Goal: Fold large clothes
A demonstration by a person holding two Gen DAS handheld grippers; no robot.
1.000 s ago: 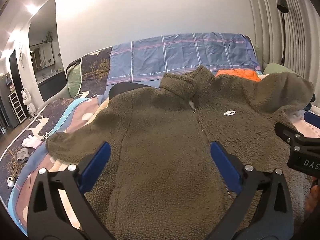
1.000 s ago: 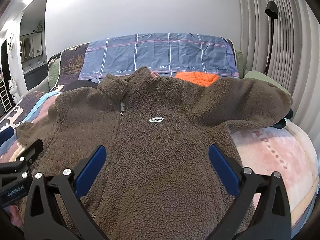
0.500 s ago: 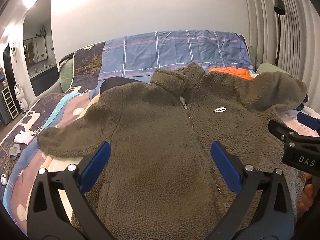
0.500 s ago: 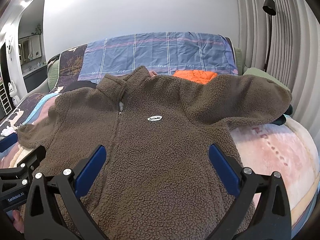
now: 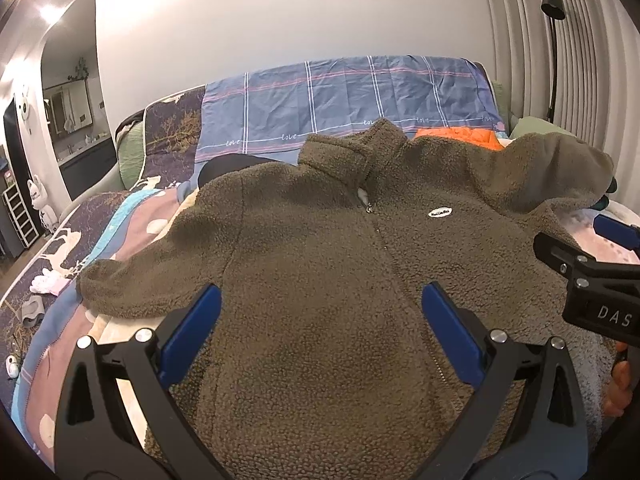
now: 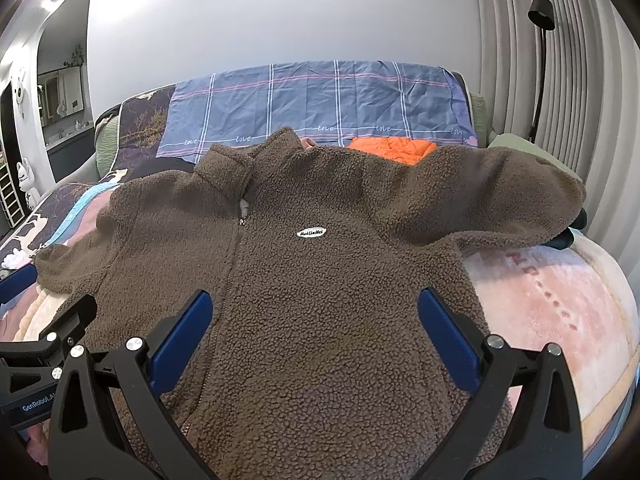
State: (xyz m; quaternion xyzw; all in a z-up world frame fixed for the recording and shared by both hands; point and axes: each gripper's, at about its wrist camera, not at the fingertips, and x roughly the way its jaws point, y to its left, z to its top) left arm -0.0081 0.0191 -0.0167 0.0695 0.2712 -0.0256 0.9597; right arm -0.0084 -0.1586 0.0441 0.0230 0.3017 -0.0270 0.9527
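Brown fleece jacket [image 5: 320, 280] spread front-up on a bed [image 6: 560, 304], zip closed, collar [image 5: 344, 152] pointing away from both tools. The left tool [image 5: 320, 312] hangs above the lower front of the jacket with its two blue-padded fingers [image 5: 192, 332] set wide apart and nothing between them; the zip line [image 5: 392, 256] runs up just right of its centre. The right tool [image 6: 314, 312] is likewise spread wide and empty, over the lower front of the jacket on the other side of the zip, with the small white oval label [image 6: 312, 232] straight ahead of it. Each tool appears at the edge of the other's view: the right one at the far right of the left wrist view, the left one at the lower left of the right wrist view, both close beside each other near the hem.

The jacket's sleeve on the left tool's side [image 5: 132, 280] lies flat and reaches out to the left of that tool over the patterned bedspread [image 5: 80, 240]. The other sleeve [image 6: 500, 192] stretches out to the right, ahead of the right tool, its cuff resting raised on dark items that are mostly hidden. Beyond the collar lie an orange garment [image 6: 392, 148] and a blue checked cloth [image 6: 312, 104] propped at the head of the bed. A black floor lamp [image 6: 540, 20] stands far right of the right tool, against the ribbed wall.
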